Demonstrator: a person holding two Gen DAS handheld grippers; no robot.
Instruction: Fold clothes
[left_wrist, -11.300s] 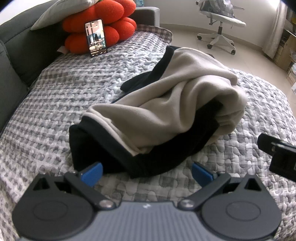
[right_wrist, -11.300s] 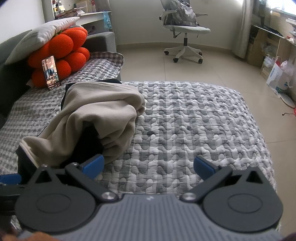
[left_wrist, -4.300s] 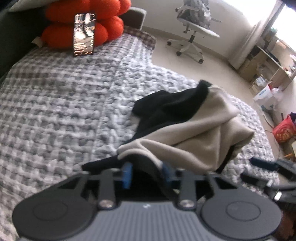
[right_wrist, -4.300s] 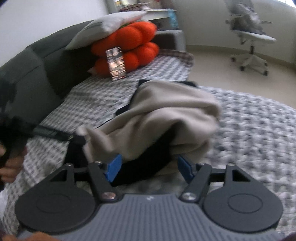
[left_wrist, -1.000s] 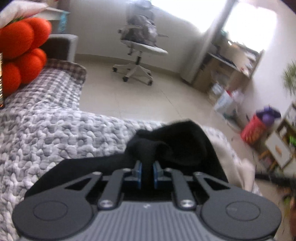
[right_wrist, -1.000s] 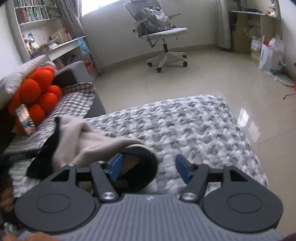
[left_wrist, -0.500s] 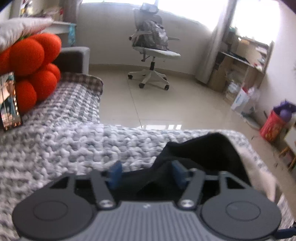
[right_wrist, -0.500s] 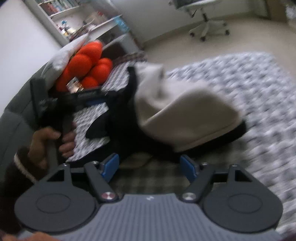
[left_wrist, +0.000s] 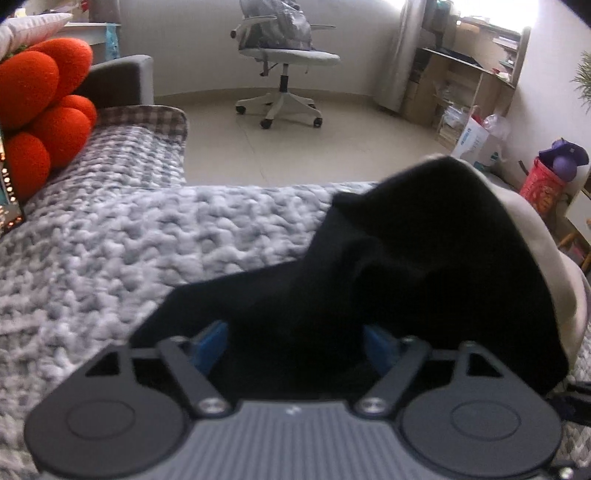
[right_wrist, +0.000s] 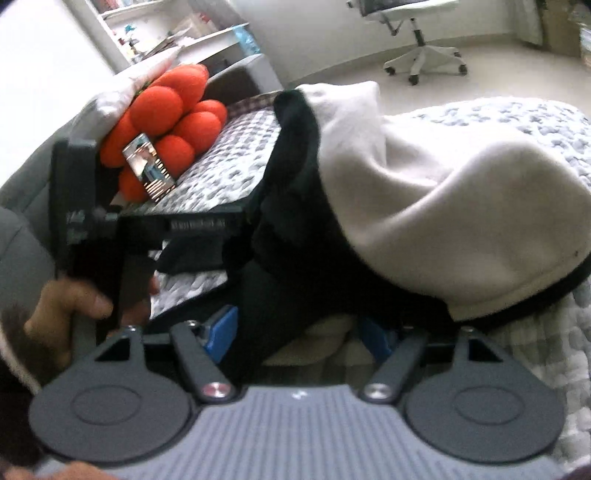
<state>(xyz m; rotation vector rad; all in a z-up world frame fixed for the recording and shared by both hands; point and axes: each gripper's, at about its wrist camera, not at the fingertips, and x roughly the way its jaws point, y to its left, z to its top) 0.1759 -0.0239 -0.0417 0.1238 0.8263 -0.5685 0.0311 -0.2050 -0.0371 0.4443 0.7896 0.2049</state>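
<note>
garment (right_wrist: 443, 206): 1 | tools (left_wrist: 295, 343) (right_wrist: 299, 332): 2 | office chair (left_wrist: 284, 55): 1 | phone (right_wrist: 149, 168): 1

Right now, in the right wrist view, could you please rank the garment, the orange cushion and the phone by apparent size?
1. Black-and-beige garment, by far the largest, though nearest the camera.
2. Orange cushion.
3. Phone, propped against the cushion.

A black-and-beige garment (right_wrist: 424, 206) lies on a grey-and-white mottled knit bedspread (left_wrist: 147, 236) with a checked far edge, near a bright orange ball-cluster cushion (right_wrist: 166, 122), between blue-padded black gripper fingers (right_wrist: 221, 328).
</note>
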